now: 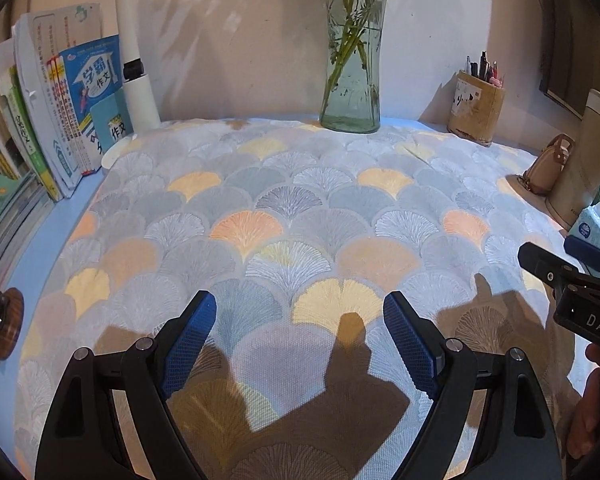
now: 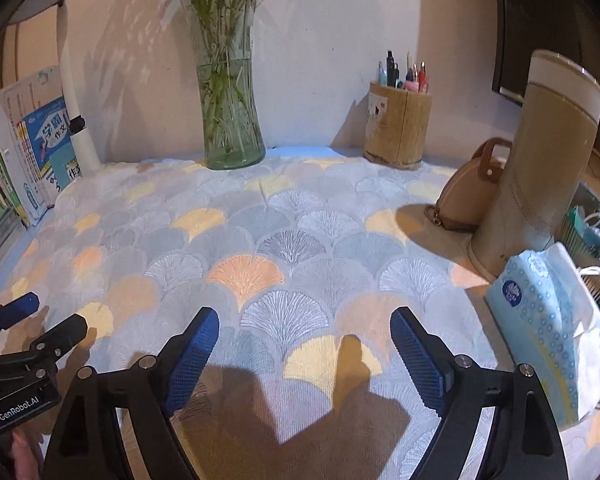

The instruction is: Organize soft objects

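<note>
A soft cloth [image 1: 284, 208] printed with grey, orange and yellow fan shapes lies spread flat over the blue desk, and it fills most of the right wrist view too as the cloth [image 2: 260, 248]. My left gripper [image 1: 300, 304] hovers over its near part, jaws wide apart, nothing between the blue pads. My right gripper [image 2: 305, 318] hangs over the cloth the same way, open and holding nothing. Each gripper shows at the edge of the other's view: the right gripper [image 1: 548, 248] at the right, the left gripper [image 2: 50, 316] at the left.
A glass vase [image 2: 230, 128] with green stems and a wooden pen holder [image 2: 396, 128] stand at the back wall. Books [image 1: 60, 112] and a white lamp post [image 1: 138, 80] stand at the left. A tan handbag [image 2: 468, 192], a beige cylinder [image 2: 540, 160] and a tissue pack [image 2: 548, 320] crowd the right.
</note>
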The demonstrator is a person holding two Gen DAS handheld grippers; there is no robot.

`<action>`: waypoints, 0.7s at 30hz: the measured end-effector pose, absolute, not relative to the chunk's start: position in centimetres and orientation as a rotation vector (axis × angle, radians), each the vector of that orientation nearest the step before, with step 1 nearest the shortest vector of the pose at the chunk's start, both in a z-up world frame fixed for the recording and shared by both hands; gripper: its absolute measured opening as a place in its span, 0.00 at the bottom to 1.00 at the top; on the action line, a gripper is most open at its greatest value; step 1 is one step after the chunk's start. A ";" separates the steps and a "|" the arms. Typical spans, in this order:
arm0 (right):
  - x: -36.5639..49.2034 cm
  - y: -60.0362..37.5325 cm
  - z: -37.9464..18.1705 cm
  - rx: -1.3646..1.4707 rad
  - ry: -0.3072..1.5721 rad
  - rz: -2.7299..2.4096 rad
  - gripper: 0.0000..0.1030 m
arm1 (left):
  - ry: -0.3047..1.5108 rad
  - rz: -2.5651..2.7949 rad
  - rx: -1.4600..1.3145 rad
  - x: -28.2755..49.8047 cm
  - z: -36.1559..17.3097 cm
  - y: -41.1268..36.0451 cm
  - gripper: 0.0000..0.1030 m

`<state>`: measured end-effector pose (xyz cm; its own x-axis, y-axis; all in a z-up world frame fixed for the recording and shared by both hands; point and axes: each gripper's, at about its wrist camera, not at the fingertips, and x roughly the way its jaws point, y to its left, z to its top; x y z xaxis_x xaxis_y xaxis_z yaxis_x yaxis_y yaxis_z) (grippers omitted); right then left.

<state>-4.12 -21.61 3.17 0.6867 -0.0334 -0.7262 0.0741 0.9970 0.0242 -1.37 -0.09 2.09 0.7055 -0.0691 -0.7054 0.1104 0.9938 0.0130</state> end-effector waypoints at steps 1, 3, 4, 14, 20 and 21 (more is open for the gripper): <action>-4.0 -21.7 3.1 0.062 0.820 -0.055 0.85 | 0.782 -0.100 0.051 -1.3 2.1 0.0 0.82; -3.9 -21.9 2.9 0.079 0.832 -0.049 0.85 | 0.781 -0.098 0.041 -1.4 2.1 0.1 0.82; -3.9 -22.0 2.9 0.085 0.831 -0.050 0.85 | 0.779 -0.097 0.037 -1.4 2.2 0.2 0.82; -4.2 -21.5 3.1 0.054 0.815 -0.058 0.85 | 0.781 -0.097 0.029 -1.3 2.2 0.4 0.82; -4.3 -21.1 3.1 0.023 0.812 -0.065 0.85 | 0.789 -0.094 0.030 -1.2 2.1 0.4 0.82; -4.3 -21.1 3.1 0.021 0.812 -0.066 0.85 | 0.793 -0.092 0.031 -1.1 2.0 0.4 0.82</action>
<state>-4.27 -21.05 3.11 0.6863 -0.0504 -0.7256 0.0668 0.9977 -0.0061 -1.12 0.44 2.03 0.6980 -0.0710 -0.7126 0.0941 0.9955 -0.0071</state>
